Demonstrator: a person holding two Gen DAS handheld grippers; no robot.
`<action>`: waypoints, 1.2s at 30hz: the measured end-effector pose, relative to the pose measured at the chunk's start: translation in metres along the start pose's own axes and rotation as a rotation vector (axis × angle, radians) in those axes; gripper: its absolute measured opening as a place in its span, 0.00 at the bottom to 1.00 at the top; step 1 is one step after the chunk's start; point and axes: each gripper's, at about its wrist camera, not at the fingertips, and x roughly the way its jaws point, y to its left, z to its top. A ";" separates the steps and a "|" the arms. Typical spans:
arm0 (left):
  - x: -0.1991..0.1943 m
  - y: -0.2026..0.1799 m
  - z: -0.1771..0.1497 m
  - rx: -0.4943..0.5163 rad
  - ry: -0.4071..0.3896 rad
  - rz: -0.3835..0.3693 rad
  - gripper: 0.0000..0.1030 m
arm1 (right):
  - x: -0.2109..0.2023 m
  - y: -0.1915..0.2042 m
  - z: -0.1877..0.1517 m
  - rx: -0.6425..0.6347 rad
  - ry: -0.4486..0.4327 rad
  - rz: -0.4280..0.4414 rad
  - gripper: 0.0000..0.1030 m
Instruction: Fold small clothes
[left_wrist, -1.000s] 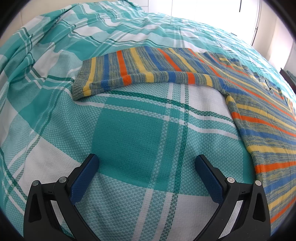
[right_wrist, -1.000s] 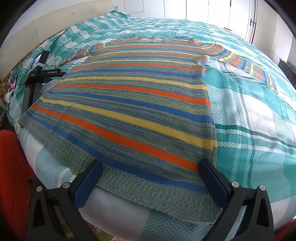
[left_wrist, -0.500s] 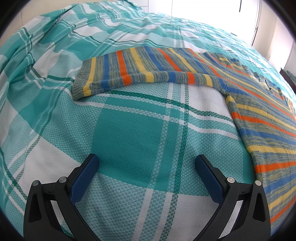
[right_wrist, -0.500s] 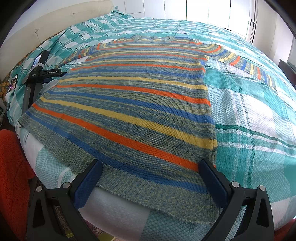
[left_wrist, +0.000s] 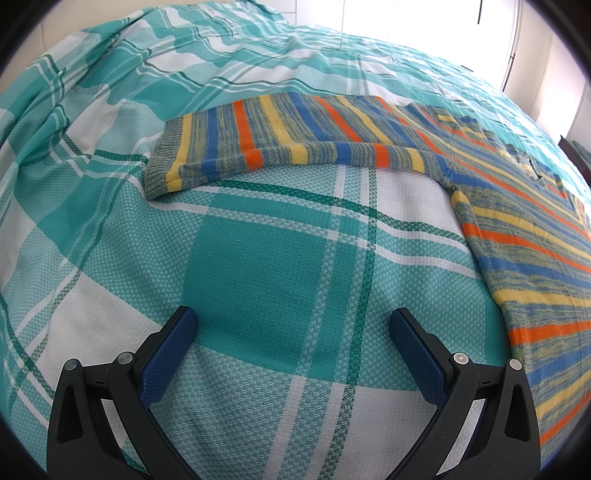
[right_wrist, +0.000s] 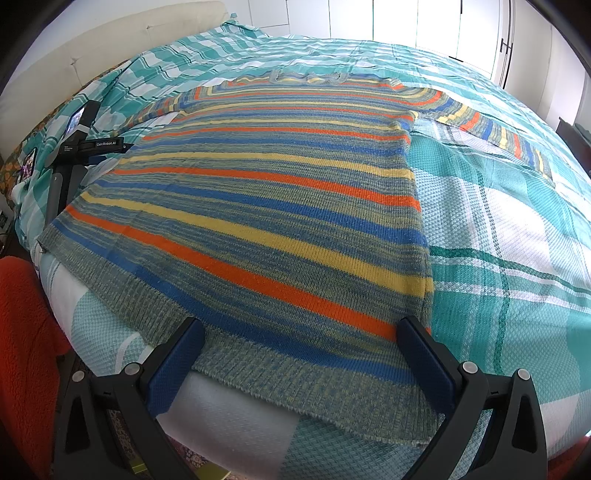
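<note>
A knitted sweater (right_wrist: 280, 192) with orange, yellow, blue and grey-green stripes lies spread flat on the bed, hem toward the right wrist camera. My right gripper (right_wrist: 299, 328) hangs open just above the hem, its blue fingers (right_wrist: 177, 354) spanning the ribbed edge without gripping it. In the left wrist view one sleeve (left_wrist: 288, 144) stretches out leftward, cuff (left_wrist: 162, 166) at its end, and the sweater body (left_wrist: 524, 251) fills the right side. My left gripper (left_wrist: 293, 321) is open over bare bedcover, well short of the sleeve.
A teal and white plaid bedcover (left_wrist: 266, 266) spreads over the whole bed. The left gripper's black body (right_wrist: 88, 144) shows at the sweater's left side. Red fabric (right_wrist: 22, 332) sits at the lower left by the bed edge. A padded headboard (right_wrist: 110, 40) stands at the far left.
</note>
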 end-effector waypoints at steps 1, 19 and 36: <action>0.000 0.000 0.000 0.000 0.000 0.000 1.00 | 0.000 0.000 0.000 0.000 0.000 0.000 1.00; 0.000 0.000 0.000 0.000 0.000 0.000 1.00 | 0.000 0.002 0.000 0.000 -0.003 0.001 1.00; 0.000 0.001 -0.001 -0.001 0.001 0.000 1.00 | 0.000 0.003 0.000 0.001 -0.005 -0.002 1.00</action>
